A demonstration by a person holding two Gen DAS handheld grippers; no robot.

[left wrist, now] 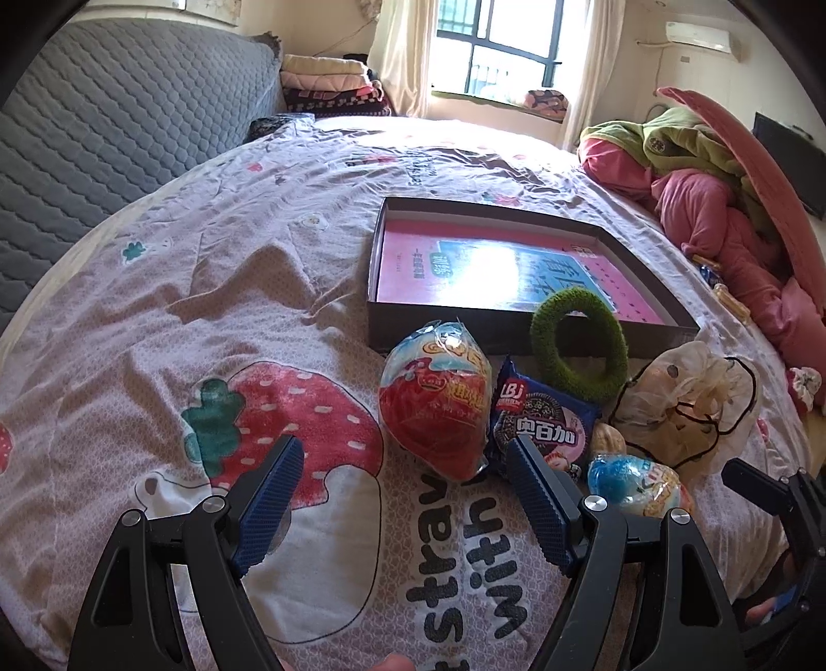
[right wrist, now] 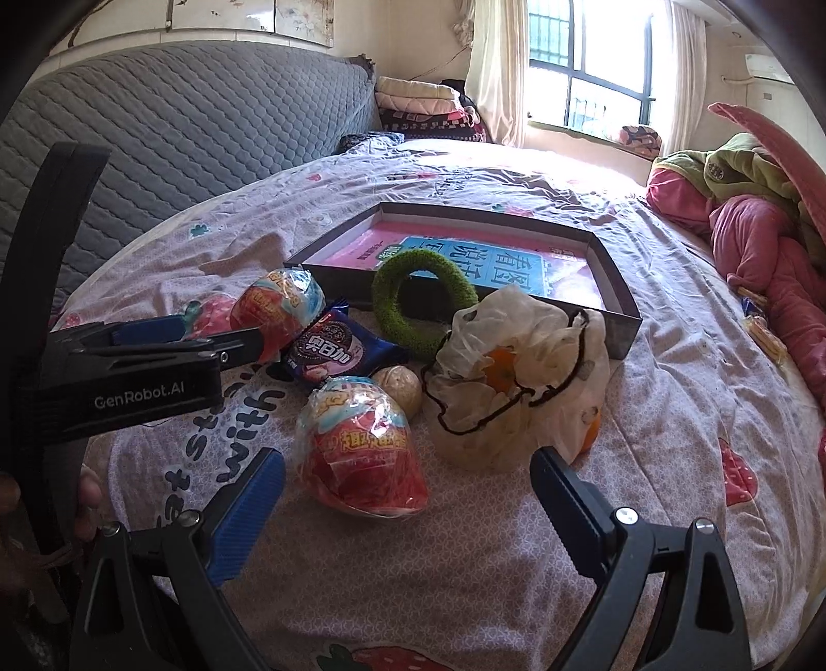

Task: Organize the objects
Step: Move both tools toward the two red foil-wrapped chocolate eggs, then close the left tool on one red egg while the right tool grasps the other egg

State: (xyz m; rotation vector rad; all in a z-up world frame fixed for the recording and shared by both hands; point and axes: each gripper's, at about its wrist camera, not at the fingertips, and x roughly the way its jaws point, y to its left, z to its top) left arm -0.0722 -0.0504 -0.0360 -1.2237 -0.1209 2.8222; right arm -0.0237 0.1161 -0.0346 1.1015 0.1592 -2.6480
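Black left gripper (left wrist: 402, 454) and right gripper (right wrist: 408, 464) jaws wide, empty, snacks crowding tray (left wrist: 531, 340) edge

Folded blankets (left wrist: 330, 82) beside a grey quilted headboard (left wrist: 118, 118), barred window (left wrist: 495, 46) behind.

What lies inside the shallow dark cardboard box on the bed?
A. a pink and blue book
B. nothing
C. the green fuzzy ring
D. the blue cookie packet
A: the shallow dark cardboard box holds only a pink and blue book; the green fuzzy ring leans against its front wall, outside.
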